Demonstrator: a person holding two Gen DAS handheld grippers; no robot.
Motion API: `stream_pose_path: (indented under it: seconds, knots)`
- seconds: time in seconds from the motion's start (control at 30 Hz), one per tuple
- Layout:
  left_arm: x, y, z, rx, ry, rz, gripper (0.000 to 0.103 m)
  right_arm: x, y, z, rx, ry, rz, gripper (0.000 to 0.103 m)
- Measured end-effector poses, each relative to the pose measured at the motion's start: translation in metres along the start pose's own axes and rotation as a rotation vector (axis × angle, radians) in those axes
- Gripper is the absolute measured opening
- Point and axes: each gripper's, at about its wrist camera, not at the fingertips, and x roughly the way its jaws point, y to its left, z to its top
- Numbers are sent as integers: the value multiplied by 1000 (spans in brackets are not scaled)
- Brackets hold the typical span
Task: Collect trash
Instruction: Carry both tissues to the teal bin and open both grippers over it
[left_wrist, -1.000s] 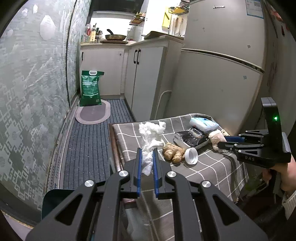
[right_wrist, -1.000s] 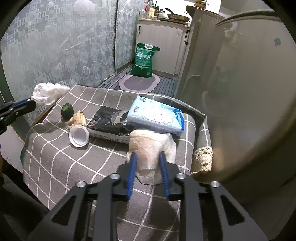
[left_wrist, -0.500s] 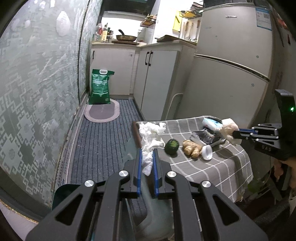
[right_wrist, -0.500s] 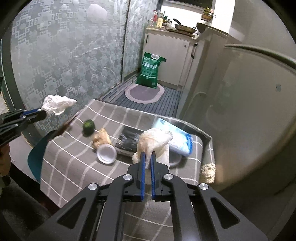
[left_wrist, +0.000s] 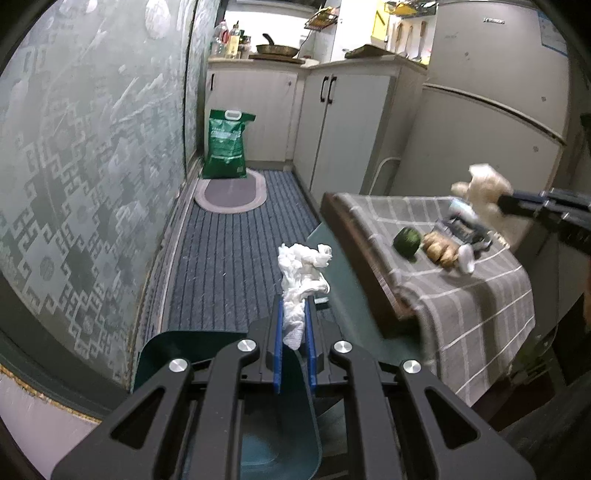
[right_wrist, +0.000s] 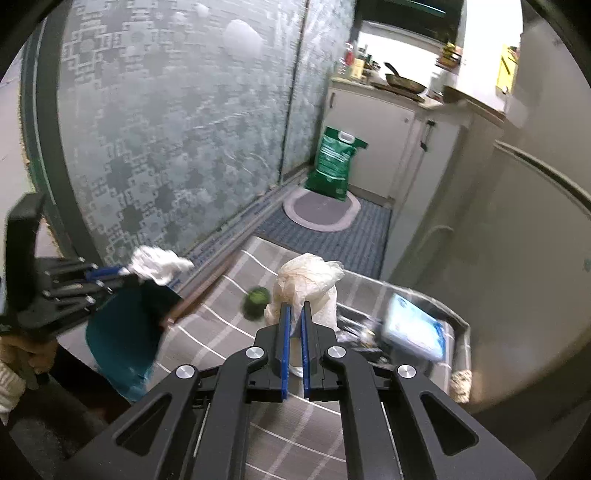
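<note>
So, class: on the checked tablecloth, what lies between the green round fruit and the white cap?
A knobbly piece of ginger lies between the green fruit and the white cap; the left wrist view shows it.

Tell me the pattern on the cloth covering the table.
Grey tablecloth with a white grid check; clearest in the left wrist view.

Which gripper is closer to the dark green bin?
Left. The left gripper holds the white tissue just above the green bin; the right gripper holds the plastic bag over the table.
</note>
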Motion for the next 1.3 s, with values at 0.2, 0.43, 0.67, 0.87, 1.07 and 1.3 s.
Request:
stream_pose_path:
  seconds: [0.2, 0.43, 0.67, 0.87, 1.07, 1.3]
  knots:
    - [3, 17, -14, -4, 44, 24, 12, 3, 32, 16, -35, -16, 57, 5]
    - [10, 34, -32, -9, 111, 47, 12, 18, 62, 25, -47, 3, 132, 5]
    - [22, 44, -52, -8, 188, 43, 12, 34, 83, 29, -51, 30, 193, 5]
    - [29, 50, -67, -4, 238, 40, 12, 51, 103, 27, -56, 74, 257, 5]
    - [34, 57, -77, 1, 282, 46, 12, 67, 118, 25, -52, 110, 298, 5]
    - [41, 65, -91, 3, 342, 52, 12, 84, 138, 24, -61, 150, 328, 5]
